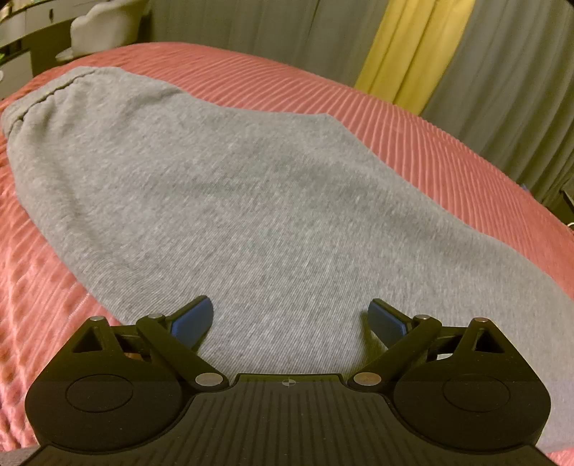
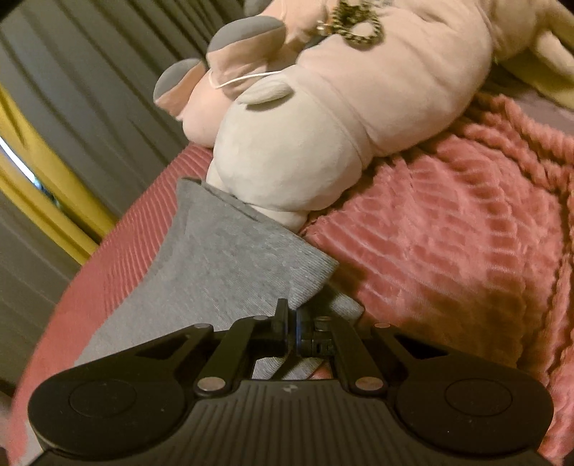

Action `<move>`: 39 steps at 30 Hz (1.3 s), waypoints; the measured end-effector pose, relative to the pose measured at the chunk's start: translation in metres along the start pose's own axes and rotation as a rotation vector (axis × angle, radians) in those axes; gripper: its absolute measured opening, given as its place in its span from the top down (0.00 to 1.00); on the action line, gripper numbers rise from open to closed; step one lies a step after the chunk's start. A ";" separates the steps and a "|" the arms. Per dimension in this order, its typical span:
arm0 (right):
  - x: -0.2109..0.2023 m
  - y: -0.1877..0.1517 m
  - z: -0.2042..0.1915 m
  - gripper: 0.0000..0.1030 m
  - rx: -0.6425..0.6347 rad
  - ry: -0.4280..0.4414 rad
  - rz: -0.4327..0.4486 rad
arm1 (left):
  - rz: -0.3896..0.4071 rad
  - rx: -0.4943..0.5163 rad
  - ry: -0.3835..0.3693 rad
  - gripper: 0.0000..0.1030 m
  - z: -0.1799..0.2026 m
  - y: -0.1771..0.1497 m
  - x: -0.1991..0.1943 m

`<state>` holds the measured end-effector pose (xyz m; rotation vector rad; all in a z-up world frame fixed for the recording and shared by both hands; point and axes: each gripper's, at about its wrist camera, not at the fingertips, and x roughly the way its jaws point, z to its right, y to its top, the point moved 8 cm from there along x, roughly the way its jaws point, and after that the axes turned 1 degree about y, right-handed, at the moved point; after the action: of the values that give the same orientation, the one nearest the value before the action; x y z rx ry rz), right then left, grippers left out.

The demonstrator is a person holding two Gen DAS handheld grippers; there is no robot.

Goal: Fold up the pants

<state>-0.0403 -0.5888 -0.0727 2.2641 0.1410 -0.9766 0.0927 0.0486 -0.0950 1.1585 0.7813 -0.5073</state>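
Grey sweatpants (image 1: 229, 200) lie flat across a pink ribbed bedspread (image 1: 430, 150), their gathered waistband at the far left in the left wrist view. My left gripper (image 1: 290, 319) hovers over the near part of the cloth, its blue pads (image 1: 193, 319) spread wide with nothing between them. In the right wrist view the pants' leg end (image 2: 229, 258) reaches toward a plush toy. My right gripper (image 2: 292, 322) is shut on the near edge of that grey fabric, which is pinched between its black fingers.
A large pale pink and cream plush toy (image 2: 323, 125) lies at the leg end, touching the cloth. A rumpled pink blanket (image 2: 466, 229) covers the bed to the right. Grey and yellow curtains (image 1: 416, 46) hang behind the bed. A pale chair (image 1: 104, 25) stands far left.
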 end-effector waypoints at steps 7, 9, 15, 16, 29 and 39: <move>0.001 -0.001 0.016 0.95 0.061 -0.004 -0.010 | 0.001 -0.004 -0.002 0.04 0.000 0.000 0.001; 0.001 -0.001 0.020 0.93 0.083 -0.007 -0.020 | 0.001 -0.005 -0.002 0.04 0.001 0.001 0.001; 0.004 -0.007 0.033 0.74 0.149 0.001 -0.046 | 0.016 -0.063 -0.026 0.05 -0.008 0.009 -0.007; 0.006 -0.009 0.033 0.72 0.139 -0.014 -0.053 | 0.026 -0.081 -0.022 0.05 -0.013 0.013 -0.009; 0.016 -0.017 0.018 0.49 0.111 -0.037 -0.065 | 0.086 -0.137 0.220 0.93 -0.139 0.073 0.009; 0.014 -0.016 0.011 0.32 0.069 -0.041 -0.097 | 0.092 -0.222 0.224 0.89 -0.160 0.082 -0.009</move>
<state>-0.0424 -0.5855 -0.0968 2.3165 0.2037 -1.0931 0.1007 0.2260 -0.0687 1.0495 0.9470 -0.2091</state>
